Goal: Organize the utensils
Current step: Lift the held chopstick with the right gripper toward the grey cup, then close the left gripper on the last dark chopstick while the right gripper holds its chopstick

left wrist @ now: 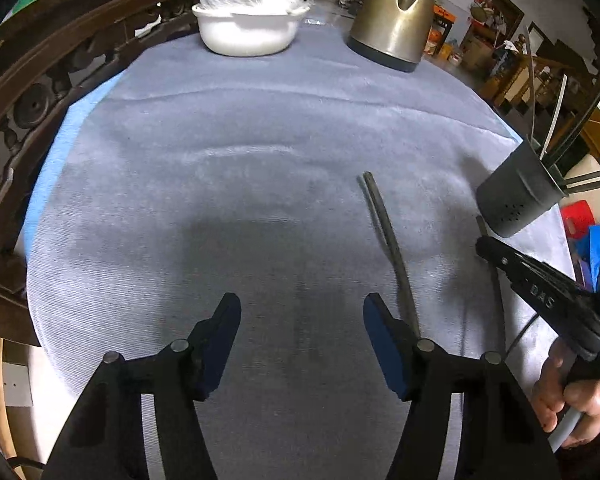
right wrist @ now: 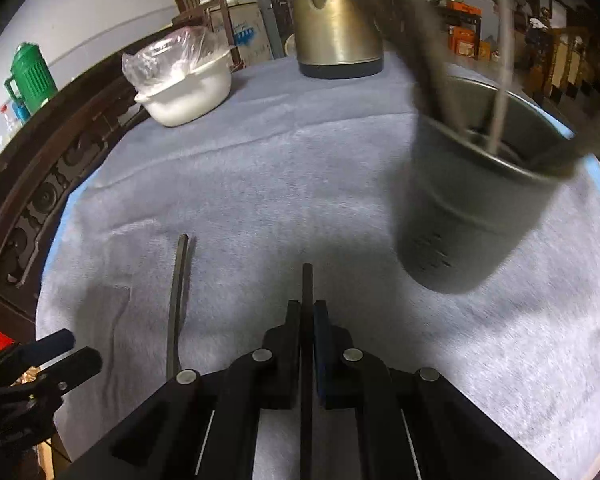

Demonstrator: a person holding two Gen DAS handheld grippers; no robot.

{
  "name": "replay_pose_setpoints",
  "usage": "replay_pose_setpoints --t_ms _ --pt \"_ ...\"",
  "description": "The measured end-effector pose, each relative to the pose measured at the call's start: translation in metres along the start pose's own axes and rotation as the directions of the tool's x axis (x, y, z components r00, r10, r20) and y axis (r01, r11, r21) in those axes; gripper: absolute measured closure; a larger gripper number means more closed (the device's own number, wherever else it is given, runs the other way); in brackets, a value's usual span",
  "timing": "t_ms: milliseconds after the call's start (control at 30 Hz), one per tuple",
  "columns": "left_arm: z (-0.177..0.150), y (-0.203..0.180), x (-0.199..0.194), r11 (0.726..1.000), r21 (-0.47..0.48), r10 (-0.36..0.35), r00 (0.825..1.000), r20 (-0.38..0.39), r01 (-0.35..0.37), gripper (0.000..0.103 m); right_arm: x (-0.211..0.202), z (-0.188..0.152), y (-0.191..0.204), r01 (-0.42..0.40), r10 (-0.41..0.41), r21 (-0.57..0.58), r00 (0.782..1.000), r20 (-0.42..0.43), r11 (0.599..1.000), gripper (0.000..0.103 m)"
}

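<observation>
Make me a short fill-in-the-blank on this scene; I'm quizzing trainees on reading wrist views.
1. The right gripper is shut on a ____.
2. The left gripper has its fingers ____.
3. A second chopstick lies on the ____.
4. Behind the dark holder stands a metal ____.

Missing words: chopstick; open; cloth; kettle

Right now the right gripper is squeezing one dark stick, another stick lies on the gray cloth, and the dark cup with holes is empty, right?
Not quite. The dark cup is not empty: the right wrist view shows utensils standing in it. The rest holds: the right gripper is shut on a dark stick, and another stick lies on the gray cloth.
</observation>
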State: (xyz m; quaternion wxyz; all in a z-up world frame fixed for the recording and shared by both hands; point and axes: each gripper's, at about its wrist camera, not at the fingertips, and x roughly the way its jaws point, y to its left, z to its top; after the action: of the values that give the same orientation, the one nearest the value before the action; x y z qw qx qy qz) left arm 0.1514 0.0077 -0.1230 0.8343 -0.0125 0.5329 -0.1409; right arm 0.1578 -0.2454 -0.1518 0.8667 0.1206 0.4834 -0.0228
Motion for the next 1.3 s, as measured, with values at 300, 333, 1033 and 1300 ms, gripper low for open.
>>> replay_pose_setpoints --t_ms 300,333,1033,1300 --pt "-0.002 -0.014 0.003 1.0 0.013 0.003 0.999 -0.036 -0.003 0.045 -0.015 -0.017 -0.036 -0.005 0.004 0.084 1.0 0.004 0.996 0.097" --pt "-0.003 -0.015 0.002 1.0 0.016 0.004 0.999 -0.039 -0.003 0.045 -0.016 -0.019 -0.039 -0.009 0.008 0.093 1.0 0.005 0.996 0.097" --pt "0.014 -0.03 0.015 1.0 0.026 0.006 0.995 -0.096 -0.004 0.045 -0.028 -0.036 -0.085 -0.043 0.038 0.215 0.999 0.024 0.976 0.097" --pt "0.04 -0.045 0.03 0.998 0.059 0.015 0.994 -0.105 -0.009 0.045 -0.035 -0.039 -0.107 -0.072 0.06 0.274 0.997 0.05 0.959 0.097"
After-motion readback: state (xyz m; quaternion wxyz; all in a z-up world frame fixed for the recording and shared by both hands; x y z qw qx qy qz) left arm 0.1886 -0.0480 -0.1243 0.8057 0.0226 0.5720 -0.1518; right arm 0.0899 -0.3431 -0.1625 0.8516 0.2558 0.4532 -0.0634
